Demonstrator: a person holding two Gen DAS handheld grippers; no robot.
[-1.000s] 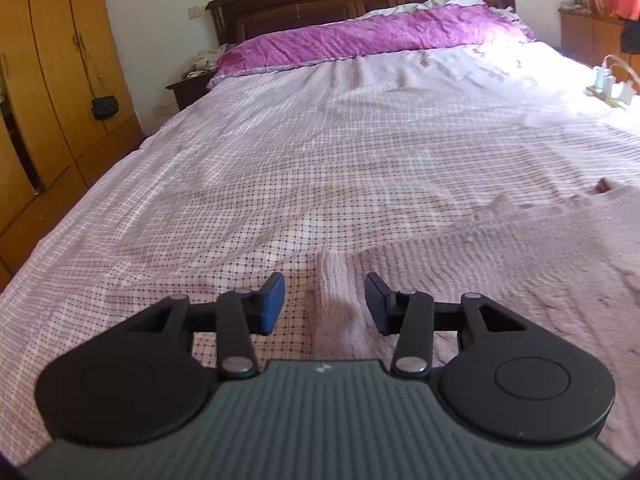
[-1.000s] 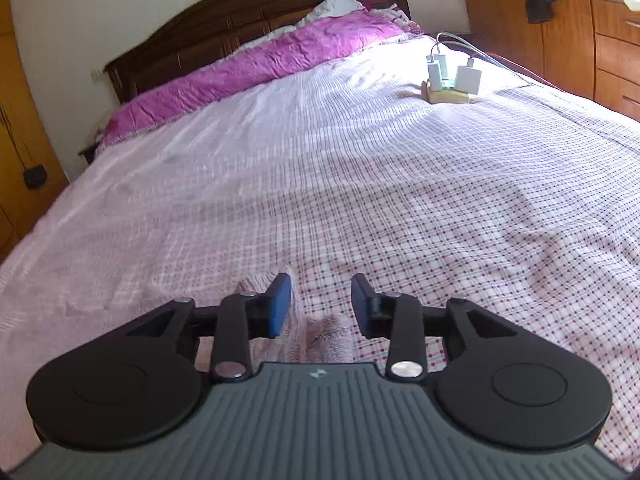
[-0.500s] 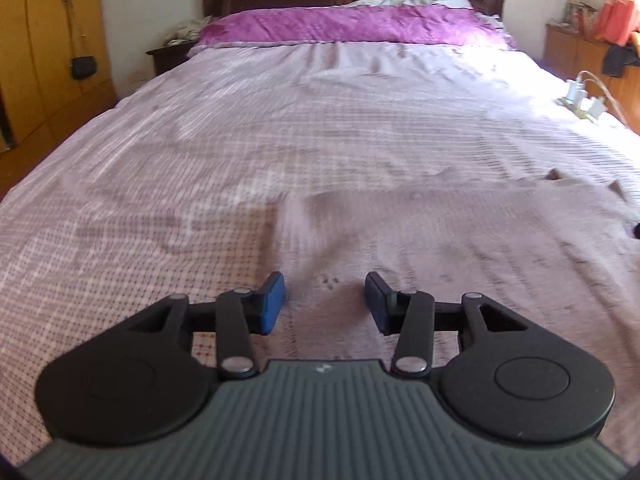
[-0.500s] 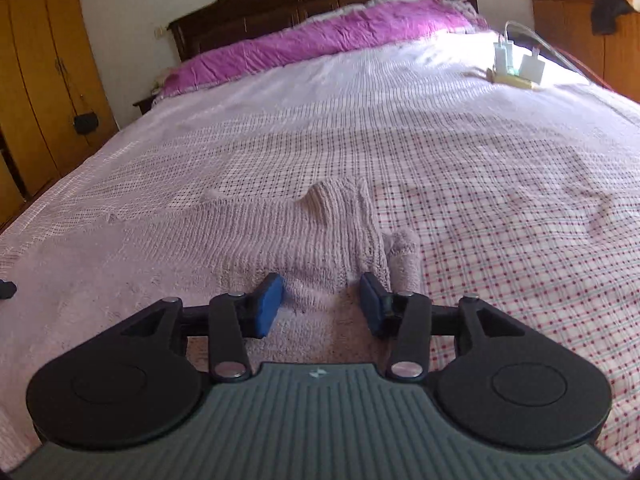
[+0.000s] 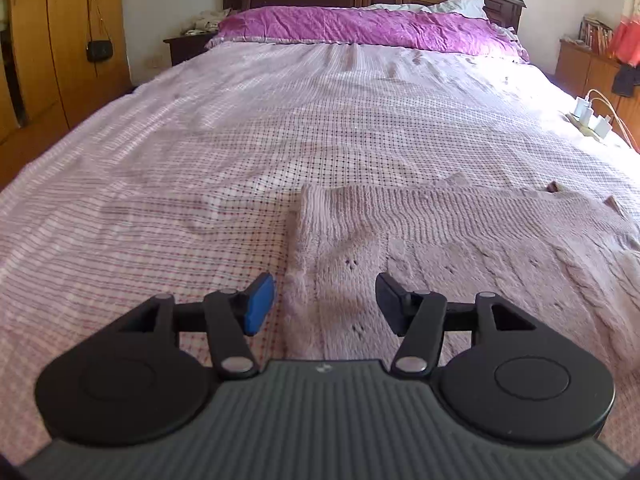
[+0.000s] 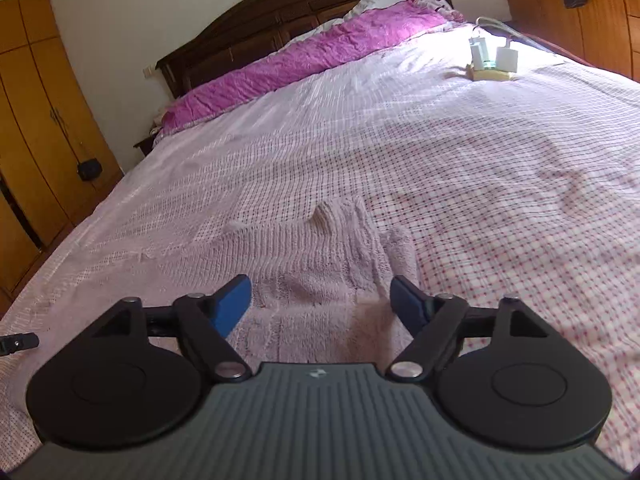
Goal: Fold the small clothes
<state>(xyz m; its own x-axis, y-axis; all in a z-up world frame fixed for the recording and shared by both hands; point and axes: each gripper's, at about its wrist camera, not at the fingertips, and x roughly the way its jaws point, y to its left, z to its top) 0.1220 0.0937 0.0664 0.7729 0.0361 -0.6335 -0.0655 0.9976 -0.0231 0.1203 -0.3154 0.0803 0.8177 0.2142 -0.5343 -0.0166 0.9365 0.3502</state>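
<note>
Beyond right gripper [image 6: 320, 304] only: sweater [image 6: 320, 248] cuff (left gripper's tip too).

Left tongs [image 5: 325, 303] held low and level, blue-padded fingers [image 5: 259, 303] spread wide apart, gripping nothing. Right tongs [image 6: 320, 307] likewise point forward, tilted slightly, their two blue pads [image 6: 234, 304] parted even wider, with nothing clamped between them.

Home bedroom: bed [image 5: 280, 128], wardrobe [image 5: 60, 40]
</note>
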